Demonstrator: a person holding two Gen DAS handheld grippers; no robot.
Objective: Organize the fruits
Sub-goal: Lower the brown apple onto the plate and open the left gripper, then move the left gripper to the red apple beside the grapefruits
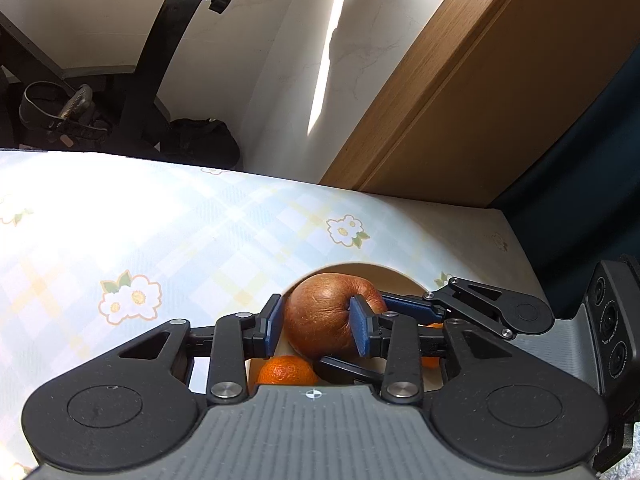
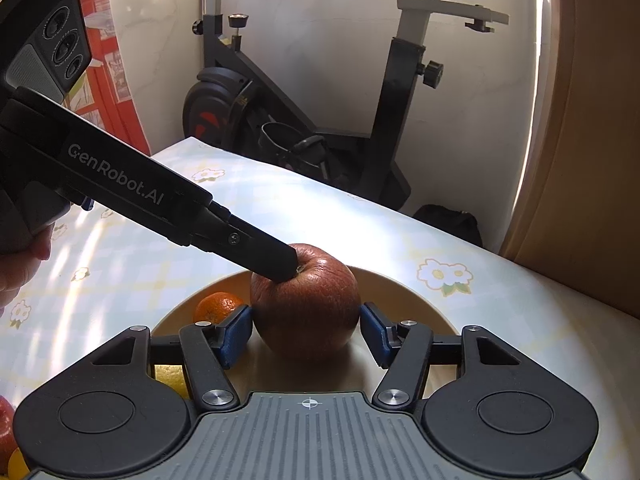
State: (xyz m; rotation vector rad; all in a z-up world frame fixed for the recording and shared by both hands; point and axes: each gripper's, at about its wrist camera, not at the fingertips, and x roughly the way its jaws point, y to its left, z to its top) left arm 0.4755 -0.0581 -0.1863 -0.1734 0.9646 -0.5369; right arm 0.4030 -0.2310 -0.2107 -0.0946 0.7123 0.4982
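Observation:
A wrinkled red apple (image 2: 306, 300) stands in a cream plate (image 2: 420, 292) on the table. My right gripper (image 2: 306, 332) is shut on the apple, a blue pad at each flank. My left gripper (image 2: 290, 270) comes in from the upper left, one finger tip at the apple's stem hollow. In the left wrist view, the left gripper (image 1: 316, 320) is open over the apple (image 1: 320, 320): one pad is at the apple's left edge, the other by the hollow. A mandarin (image 1: 286, 370) lies in the plate (image 1: 396, 276) beside the apple; the right wrist view has that mandarin (image 2: 218, 306) too.
A plaid cloth with flowers (image 2: 444, 276) covers the table. A yellow fruit (image 2: 170, 378) and another red apple (image 2: 4, 420) lie near my right gripper's left side. An exercise bike (image 2: 304, 92) stands behind the table, a wooden panel (image 1: 480, 80) to the right. A hand (image 2: 16, 264) holds the left gripper.

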